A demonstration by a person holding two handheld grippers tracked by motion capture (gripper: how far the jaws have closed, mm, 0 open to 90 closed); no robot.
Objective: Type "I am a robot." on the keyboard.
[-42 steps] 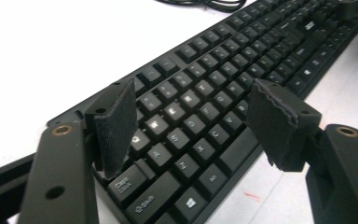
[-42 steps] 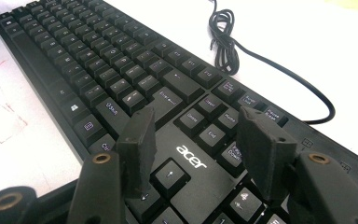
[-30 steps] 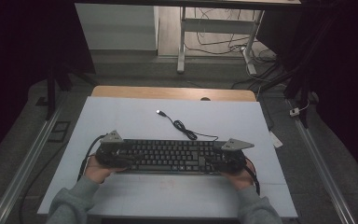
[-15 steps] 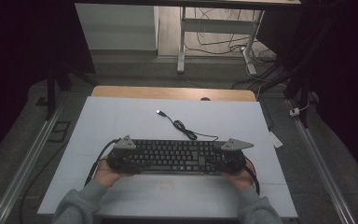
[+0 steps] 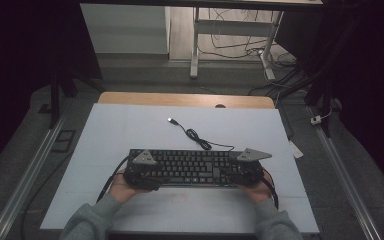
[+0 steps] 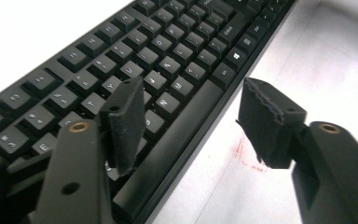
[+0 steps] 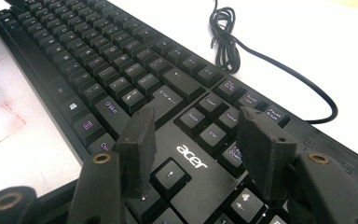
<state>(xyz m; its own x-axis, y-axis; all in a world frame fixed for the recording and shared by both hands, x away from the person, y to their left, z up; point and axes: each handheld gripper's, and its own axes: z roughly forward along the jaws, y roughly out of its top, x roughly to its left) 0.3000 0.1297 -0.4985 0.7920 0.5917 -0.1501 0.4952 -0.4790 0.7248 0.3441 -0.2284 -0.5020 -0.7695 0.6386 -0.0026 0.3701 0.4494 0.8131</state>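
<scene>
A black keyboard (image 5: 187,167) lies on the white table (image 5: 130,130), toward its near edge, with its long side running left to right. Its cable (image 5: 200,140) goes from the far edge of the keyboard in a small coil and ends in a plug on the table further away.

The left gripper (image 5: 141,176) is at the left end of the keyboard. Its jaws have just been closing, but they are not clenched: in the left gripper view one pad (image 6: 123,123) stands over the keys and the other is over the bare table just beside the near edge, so the edge lies between them, and neither pad presses on it.

The right gripper (image 5: 244,172) is at the right end. Its jaws stand apart above the arrow keys and the acer logo (image 7: 192,156), grasping nothing.
</scene>
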